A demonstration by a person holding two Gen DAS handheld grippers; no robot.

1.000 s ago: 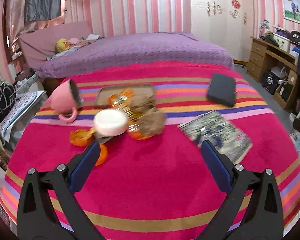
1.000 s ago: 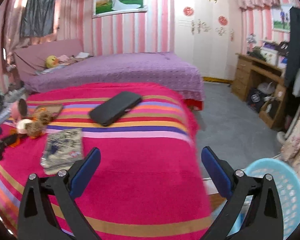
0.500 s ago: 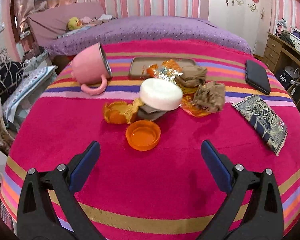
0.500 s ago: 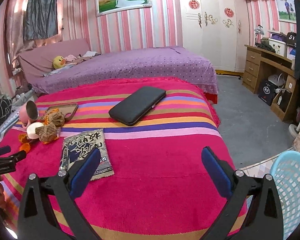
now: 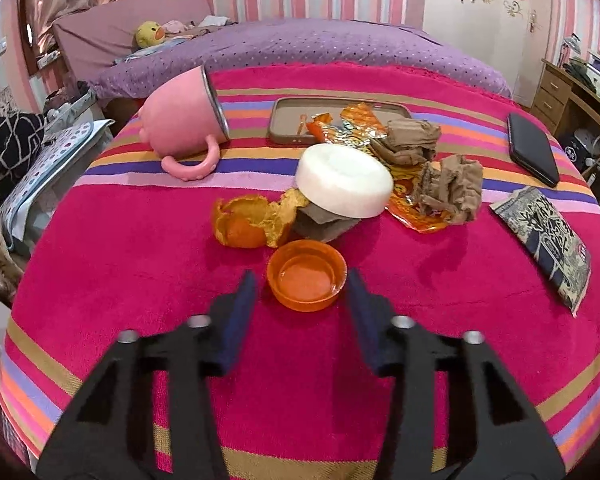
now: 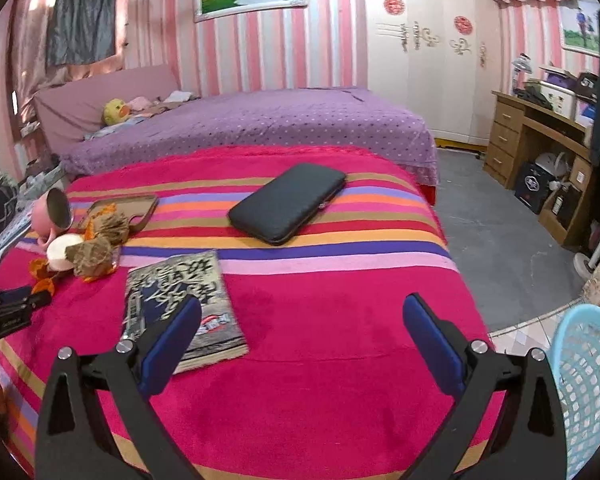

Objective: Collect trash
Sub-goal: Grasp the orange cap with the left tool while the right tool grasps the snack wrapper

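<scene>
A small pile of trash lies on the striped pink blanket (image 5: 140, 280): an orange bottle cap (image 5: 306, 276), orange peel (image 5: 248, 224), a white round lid (image 5: 344, 186), crumpled brown paper (image 5: 452, 188) and an orange foil wrapper (image 5: 352, 124). My left gripper (image 5: 302, 278) points down at the cap, which sits between the fingertips. Its jaws are closing, and a thin gap still shows on the left side. My right gripper (image 6: 303, 302) hovers open over the blanket's right part with nothing between its fingers. The trash pile (image 6: 88, 252) is far to its left.
A pink mug (image 5: 184, 120) lies on its side beside a brown tray (image 5: 284, 120). A black case (image 6: 288, 200) and a printed booklet (image 6: 180, 292) rest on the blanket. A light blue basket (image 6: 584, 380) stands on the floor at the right. A purple bed (image 6: 260, 120) lies behind.
My left gripper came forward and down to the orange cap, and its jaws narrowed from wide open to either side of it. My right gripper drifted left along the blanket and stayed open.
</scene>
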